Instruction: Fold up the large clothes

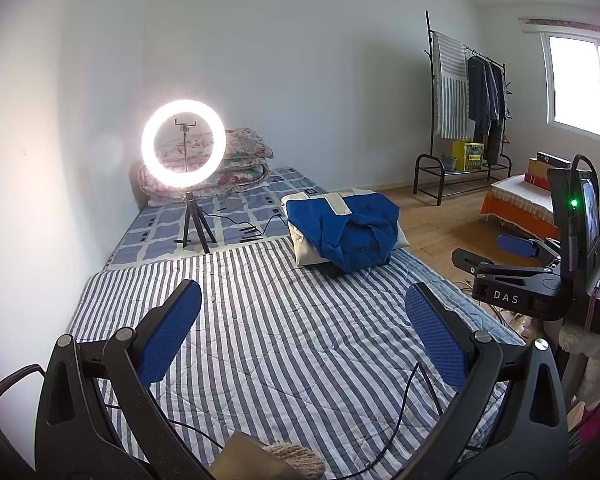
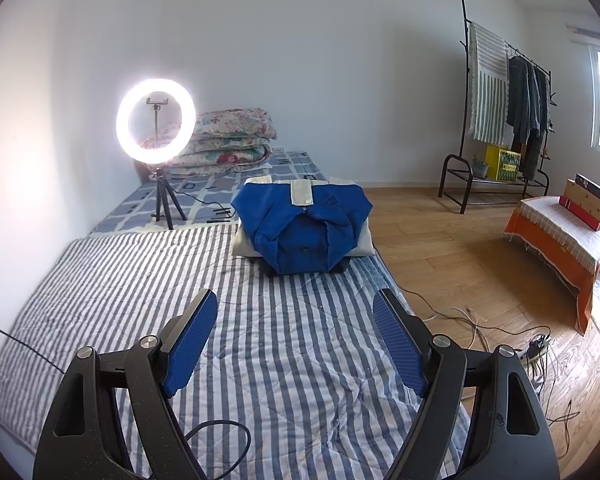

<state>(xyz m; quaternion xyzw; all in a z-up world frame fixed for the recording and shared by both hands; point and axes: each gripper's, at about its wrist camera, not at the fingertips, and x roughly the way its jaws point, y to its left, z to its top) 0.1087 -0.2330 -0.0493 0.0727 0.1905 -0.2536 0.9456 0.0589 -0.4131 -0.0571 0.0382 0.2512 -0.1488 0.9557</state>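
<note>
A folded blue garment with cream trim [image 1: 348, 232] lies on top of a small stack of folded clothes at the far right of the striped quilt [image 1: 260, 320]. It also shows in the right wrist view [image 2: 304, 232], straight ahead. My left gripper [image 1: 302, 300] is open and empty, held above the striped quilt well short of the stack. My right gripper [image 2: 296, 308] is open and empty above the quilt [image 2: 280, 360], also short of the stack. The right gripper's body shows at the right of the left wrist view [image 1: 540, 276].
A lit ring light on a tripod [image 1: 184, 148] stands on the bed at the back left, with folded floral quilts [image 2: 228, 140] behind. A clothes rack [image 2: 500, 120] and an orange-draped bench [image 2: 560, 232] stand on the wood floor to the right. Cables lie on the floor [image 2: 500, 328].
</note>
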